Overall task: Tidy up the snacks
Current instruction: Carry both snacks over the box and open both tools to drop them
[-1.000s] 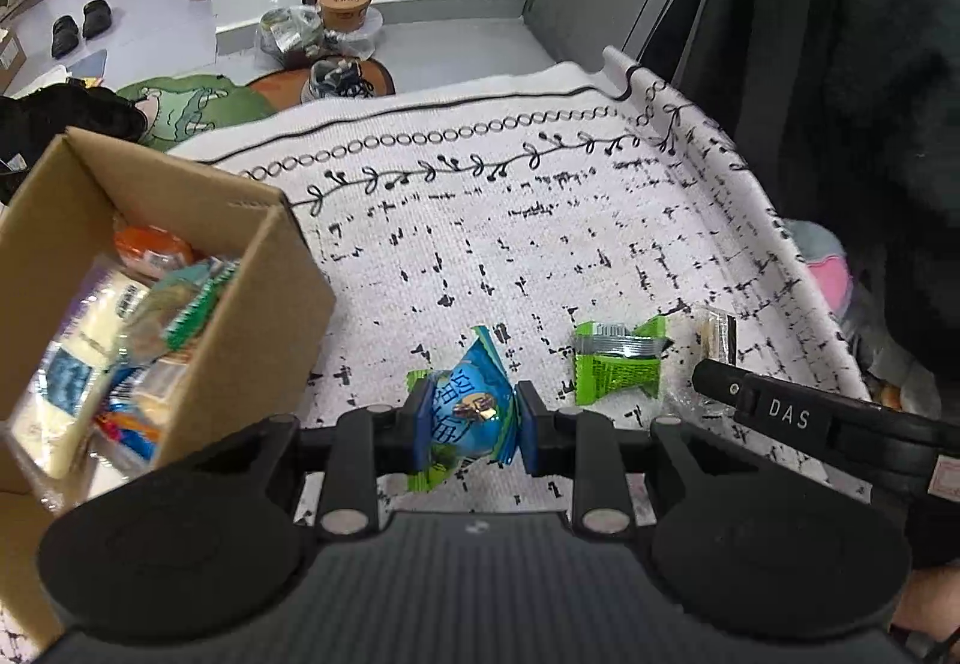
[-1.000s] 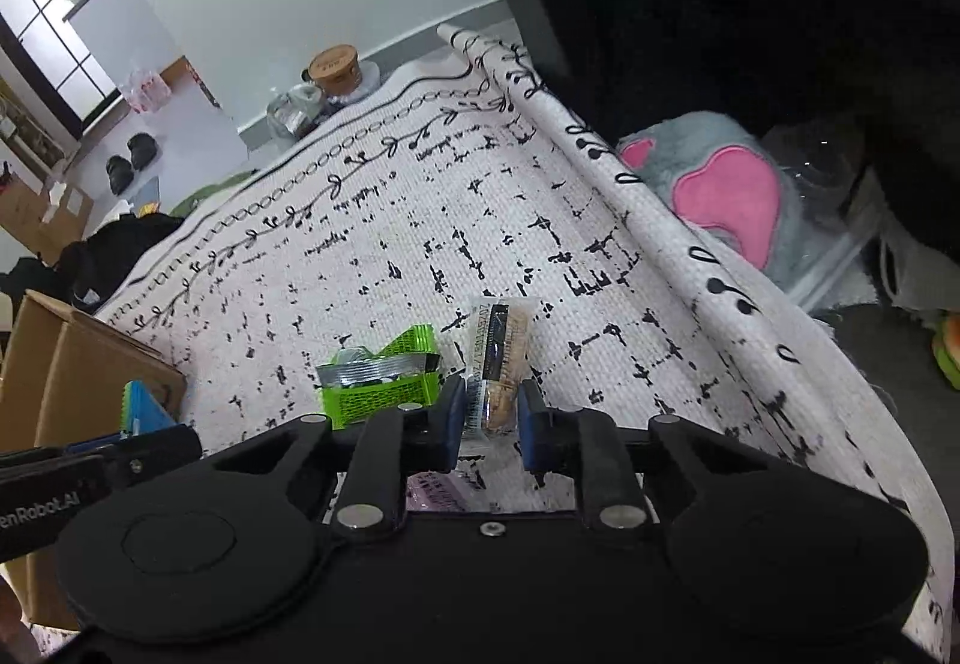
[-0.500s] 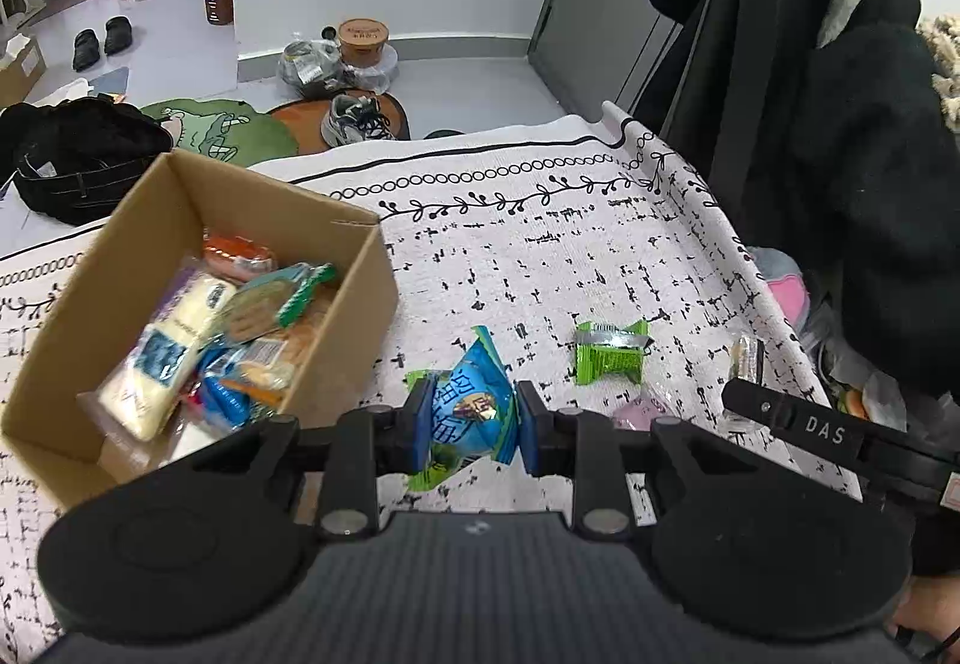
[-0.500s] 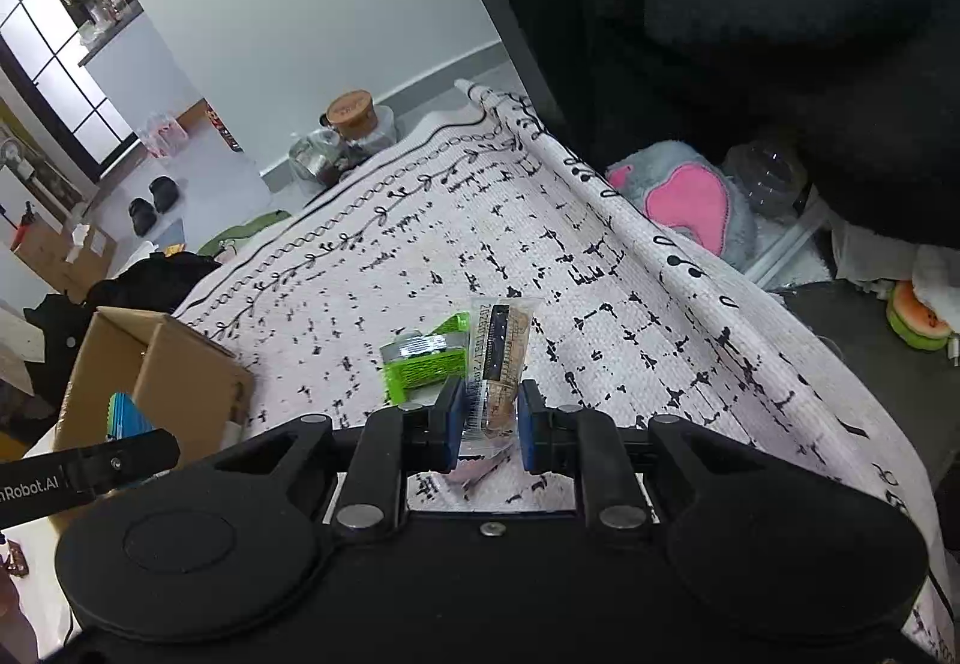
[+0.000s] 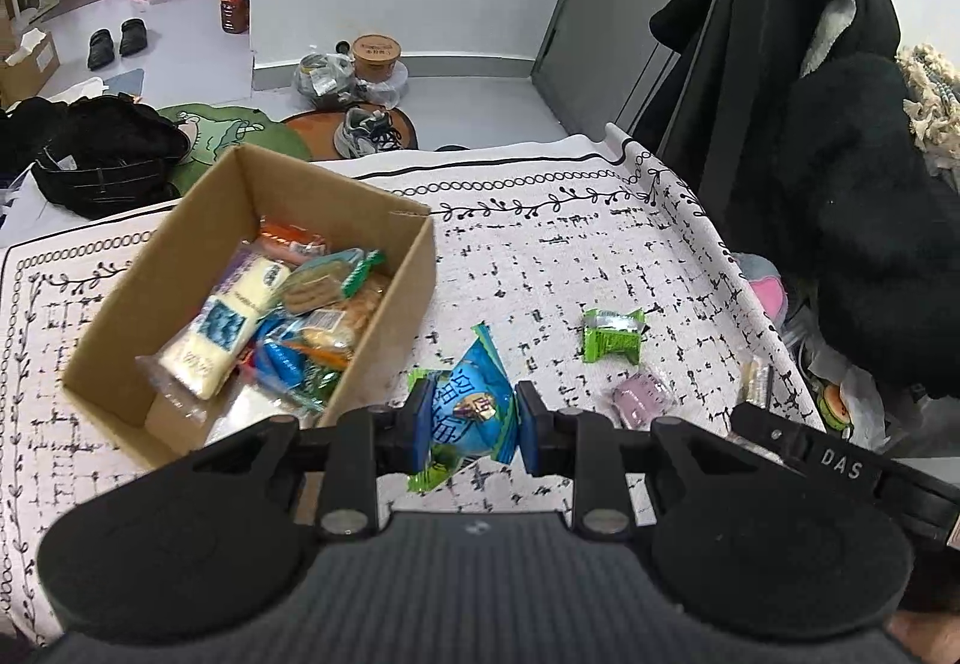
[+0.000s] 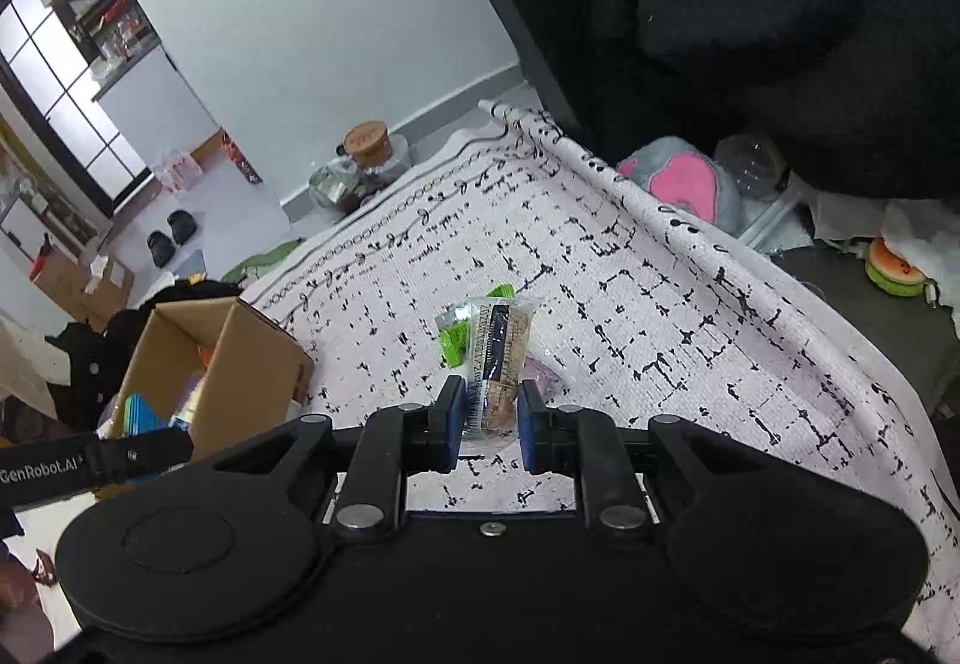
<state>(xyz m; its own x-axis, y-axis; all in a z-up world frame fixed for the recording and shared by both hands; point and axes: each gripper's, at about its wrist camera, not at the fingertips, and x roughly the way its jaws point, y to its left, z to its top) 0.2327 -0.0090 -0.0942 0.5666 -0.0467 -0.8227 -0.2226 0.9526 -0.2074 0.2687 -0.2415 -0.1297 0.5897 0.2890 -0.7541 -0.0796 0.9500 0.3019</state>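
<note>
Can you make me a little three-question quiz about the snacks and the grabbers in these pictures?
1. True or false: the left gripper pinches a blue and green crinkly snack packet.
2. The right gripper holds: A) a red can, B) a clear-wrapped brown biscuit stick, C) nothing.
3. Fill in: most snacks sit inside the brown cardboard ____.

Key: 1 true; 2 B; 3 box. Also, the small green wrapped candy and the pale purple wrapped sweet lie on the white black-patterned cloth.
</note>
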